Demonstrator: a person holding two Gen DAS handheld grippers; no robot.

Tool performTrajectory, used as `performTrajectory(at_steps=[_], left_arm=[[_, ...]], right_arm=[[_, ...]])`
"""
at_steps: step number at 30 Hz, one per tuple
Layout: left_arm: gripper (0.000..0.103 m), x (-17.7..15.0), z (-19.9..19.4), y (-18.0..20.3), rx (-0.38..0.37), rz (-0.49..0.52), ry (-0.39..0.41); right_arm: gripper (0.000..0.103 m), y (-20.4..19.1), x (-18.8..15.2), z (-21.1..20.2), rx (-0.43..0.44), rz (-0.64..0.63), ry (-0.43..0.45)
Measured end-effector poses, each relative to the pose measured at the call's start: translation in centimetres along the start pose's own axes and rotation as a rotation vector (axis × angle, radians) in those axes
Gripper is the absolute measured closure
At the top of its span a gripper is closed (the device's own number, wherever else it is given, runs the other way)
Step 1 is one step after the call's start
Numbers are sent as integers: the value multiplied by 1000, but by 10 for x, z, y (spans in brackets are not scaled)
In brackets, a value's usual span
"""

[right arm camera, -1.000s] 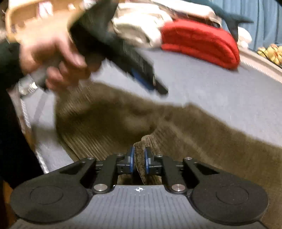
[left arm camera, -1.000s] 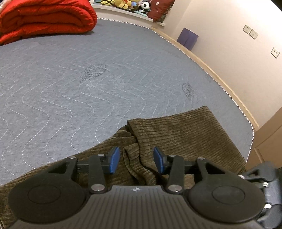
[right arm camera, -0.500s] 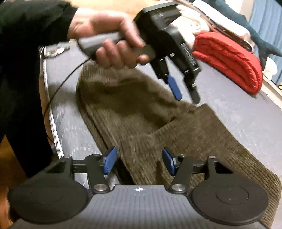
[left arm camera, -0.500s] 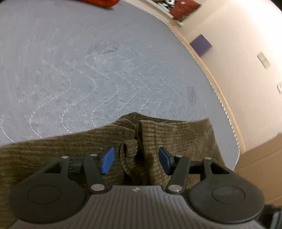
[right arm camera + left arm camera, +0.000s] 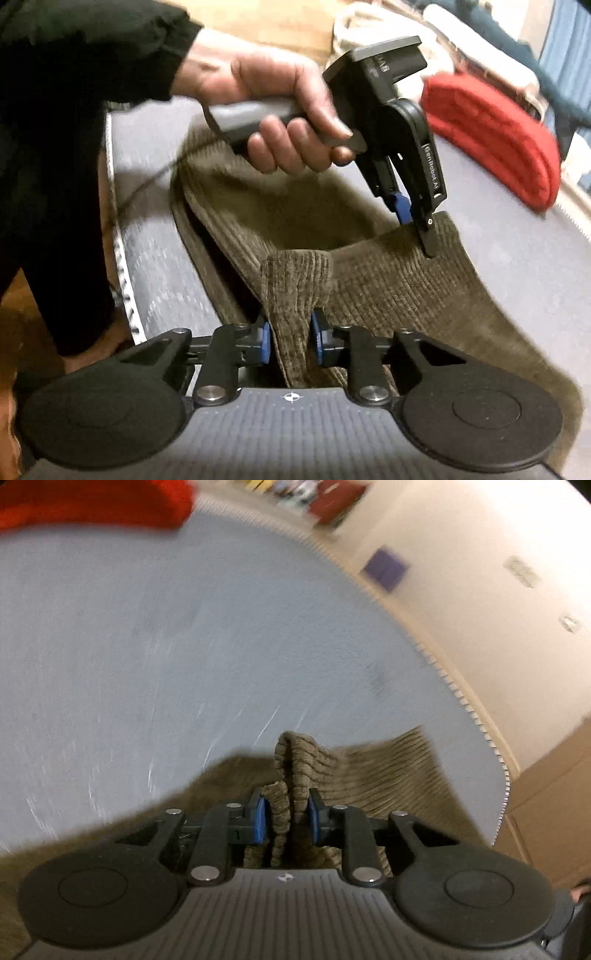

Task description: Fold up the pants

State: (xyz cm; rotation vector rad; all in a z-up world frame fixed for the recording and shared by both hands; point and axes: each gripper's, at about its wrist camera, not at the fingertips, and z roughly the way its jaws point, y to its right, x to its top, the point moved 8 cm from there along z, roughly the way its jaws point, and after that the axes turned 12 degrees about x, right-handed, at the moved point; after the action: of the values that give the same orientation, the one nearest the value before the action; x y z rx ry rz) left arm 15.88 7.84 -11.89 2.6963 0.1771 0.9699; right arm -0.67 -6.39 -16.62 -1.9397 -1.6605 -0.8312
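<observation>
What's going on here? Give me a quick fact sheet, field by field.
Surface: grey quilted mattress
Garment: olive corduroy pants, lying partly folded
Left gripper: jaws closing on a bunched pants edge
Right gripper: jaws closing on a raised pants fold
Background: red quilt at the mattress's far end

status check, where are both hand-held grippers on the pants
Left hand-held gripper closing on a bunched fold of the pants. Right hand-held gripper closing on another fold. Nothing in the way.
</observation>
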Motion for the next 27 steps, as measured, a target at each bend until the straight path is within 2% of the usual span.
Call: performTrajectory(at_steps=[1,3,4,6,7,8,10,12,13,15,17,19,20,21,22,23,25,27], left_arm=[[78,4,-10,0,1,3,20],[75,1,-11,-9,85,44,18],[66,-6,-1,-19,150,48,-11],[63,-21,20,-41,287,42,-79],[54,-22,21,-45,327,55,-79],[54,-19,14,-42,330,76,-40],[53,-9,-4,-28,308,118,42],[53,-4,-23,-14,277,162,121],[54,-4,-27,-7,243,179,133],[54,-15,-26,9,155,214,107],[54,-34,-11,17,122,273,16],[55,-65,17,14,172,366,-148],[55,-78,27,12,216,424,-179],[55,-82,27,16,227,480,-146],[54,-80,25,18,234,487,-144],[54,-75,21,19,240,455,-143],[54,-64,10,21,208,388,-104],[54,-56,3,26,194,374,-70]], right_arm=[[82,-2,6,-10,-2,-10,31],[82,-6,14,-24,9,-12,87],[82,-8,14,-25,25,1,90],[81,-16,0,-9,93,28,8],[80,-19,-7,-3,87,13,-32],[80,-20,-11,-2,65,5,-45],[76,-12,-10,-13,56,80,-6],[65,6,-7,-35,31,211,84],[58,20,-8,-48,-6,285,129],[53,47,-19,-70,-108,431,180],[52,75,-40,-91,-232,593,208],[51,97,-70,-109,-381,758,207],[46,106,-86,-117,-451,830,200],[42,112,-101,-125,-516,900,186],[33,117,-117,-131,-567,970,171],[29,120,-130,-135,-593,1028,162],[29,122,-150,-137,-584,1134,170],[28,120,-160,-132,-550,1182,168]])
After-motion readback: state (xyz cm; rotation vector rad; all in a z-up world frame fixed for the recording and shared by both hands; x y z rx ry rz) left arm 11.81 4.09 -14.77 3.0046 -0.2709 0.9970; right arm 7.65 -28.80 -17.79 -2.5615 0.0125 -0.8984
